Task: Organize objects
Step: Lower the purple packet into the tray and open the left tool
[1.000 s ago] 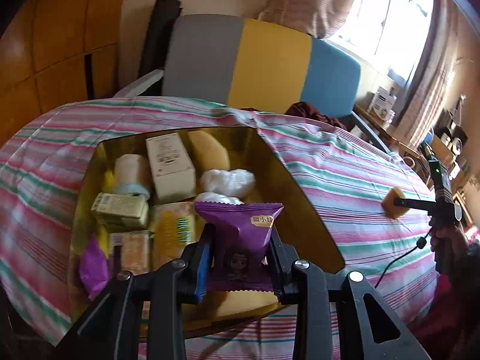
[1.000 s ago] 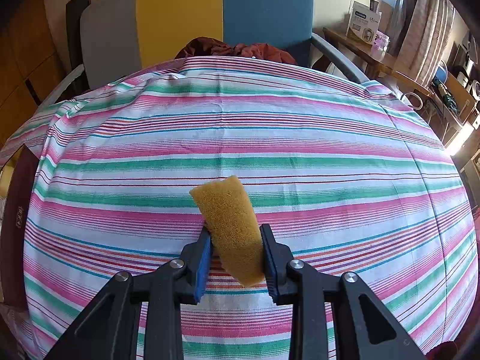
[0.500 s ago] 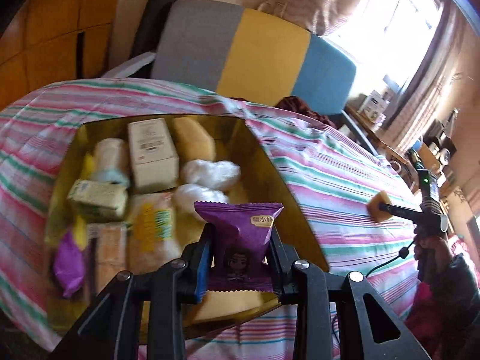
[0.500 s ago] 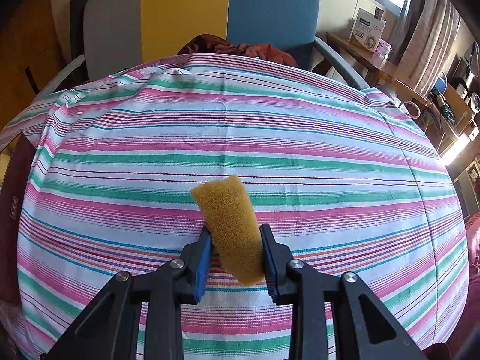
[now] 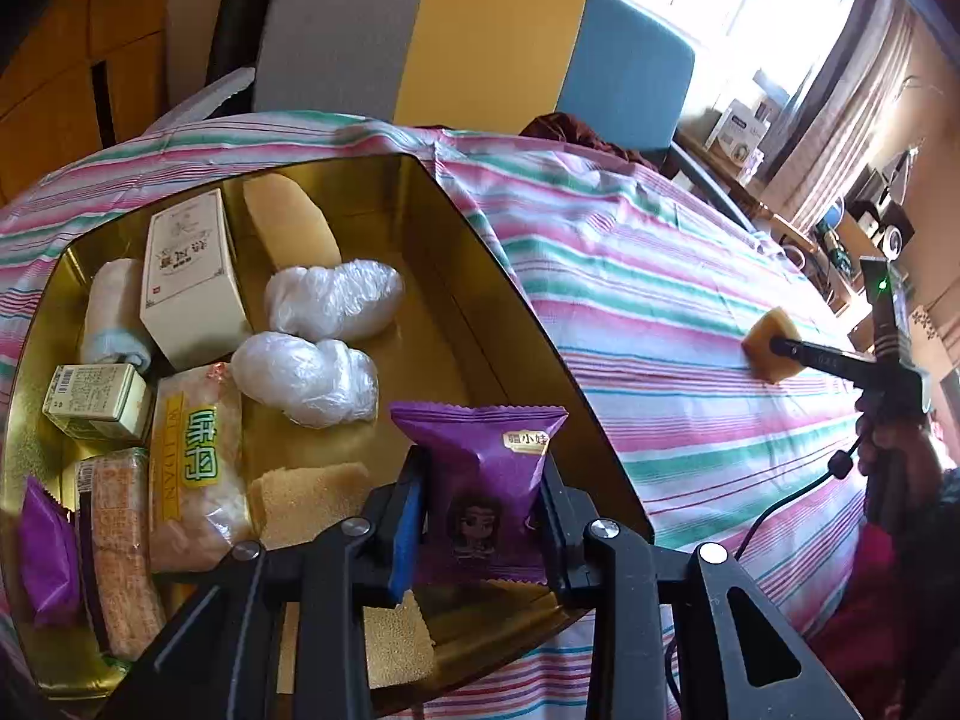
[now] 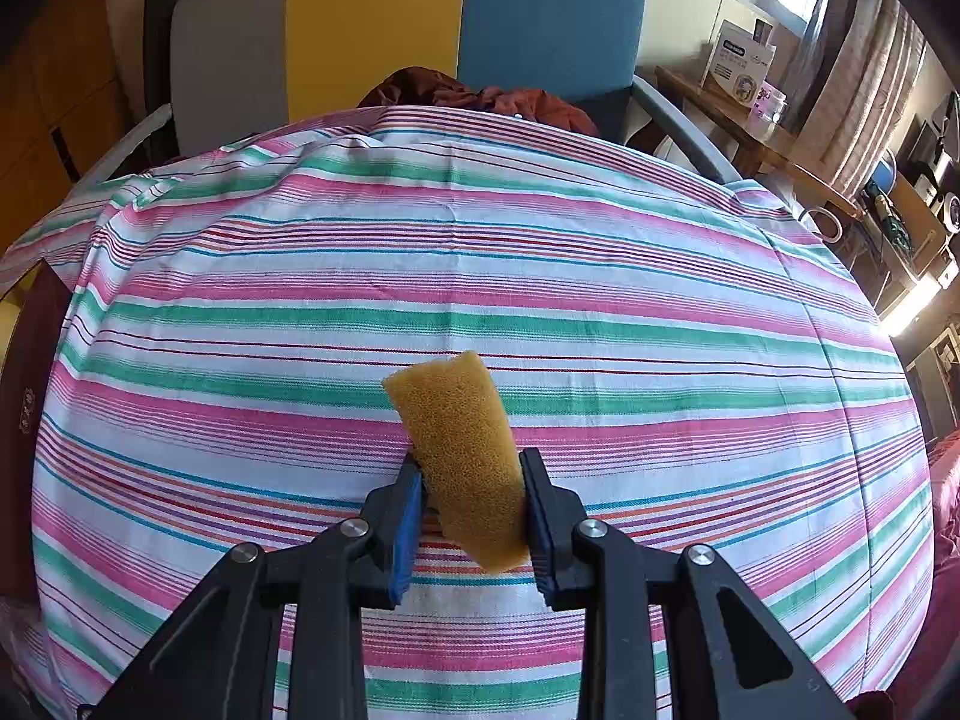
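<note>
My left gripper (image 5: 480,510) is shut on a purple snack packet (image 5: 483,480) and holds it above the near right part of a gold tin box (image 5: 474,300). The box holds a white carton (image 5: 189,282), two white plastic-wrapped lumps (image 5: 333,300), a green-lettered bread pack (image 5: 195,462), sponges (image 5: 306,501), and other packets. My right gripper (image 6: 471,504) is shut on a yellow sponge (image 6: 462,456) and holds it above the striped tablecloth (image 6: 540,276). That sponge also shows in the left wrist view (image 5: 771,351), far right of the box.
A chair with grey, yellow and blue back panels (image 5: 480,48) stands behind the table with a dark red cloth (image 6: 480,99) on its seat. A side shelf with a white box (image 6: 741,63) is at the right. The box's dark outer wall (image 6: 24,408) shows at the right wrist view's left edge.
My left gripper with the purple packet has moved lower and closer over the box, which now looks larger. My right gripper with the sponge has barely shifted over the cloth.
</note>
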{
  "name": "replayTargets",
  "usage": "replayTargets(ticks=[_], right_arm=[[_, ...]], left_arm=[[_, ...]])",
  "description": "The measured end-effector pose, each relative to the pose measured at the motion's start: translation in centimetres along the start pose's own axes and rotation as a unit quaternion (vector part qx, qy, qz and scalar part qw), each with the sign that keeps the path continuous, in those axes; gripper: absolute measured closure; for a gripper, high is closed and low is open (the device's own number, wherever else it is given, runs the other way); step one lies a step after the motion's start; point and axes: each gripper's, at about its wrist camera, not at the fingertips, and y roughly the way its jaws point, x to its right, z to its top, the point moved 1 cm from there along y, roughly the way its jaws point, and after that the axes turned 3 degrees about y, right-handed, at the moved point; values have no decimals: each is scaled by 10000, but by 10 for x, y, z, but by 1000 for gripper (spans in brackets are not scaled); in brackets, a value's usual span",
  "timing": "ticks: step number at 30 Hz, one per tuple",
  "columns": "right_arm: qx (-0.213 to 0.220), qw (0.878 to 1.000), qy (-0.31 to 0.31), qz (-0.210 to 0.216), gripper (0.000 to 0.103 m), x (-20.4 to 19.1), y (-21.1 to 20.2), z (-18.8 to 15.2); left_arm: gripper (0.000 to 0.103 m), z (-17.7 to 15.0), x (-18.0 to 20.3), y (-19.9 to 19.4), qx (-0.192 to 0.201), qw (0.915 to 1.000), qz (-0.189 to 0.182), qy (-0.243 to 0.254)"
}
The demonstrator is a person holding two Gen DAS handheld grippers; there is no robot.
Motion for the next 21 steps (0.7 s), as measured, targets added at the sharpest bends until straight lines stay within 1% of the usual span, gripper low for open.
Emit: replayTargets(ticks=[5,11,15,21], right_arm=[[-2,10000,-5,-1,73,0,0,0],[-1,10000,-2,-9,73,-1,0,-1],[-1,10000,0,-14,73,-1,0,-1],[-1,10000,-7,-22,73,-1,0,-1]], left_arm=[[69,-1,10,9,-116,9992,205,331],[65,-4,9,8,-127,9991,219,334],[65,-6,11,9,-105,9984,324,459],[65,-7,8,7,-15,9983,354,458]])
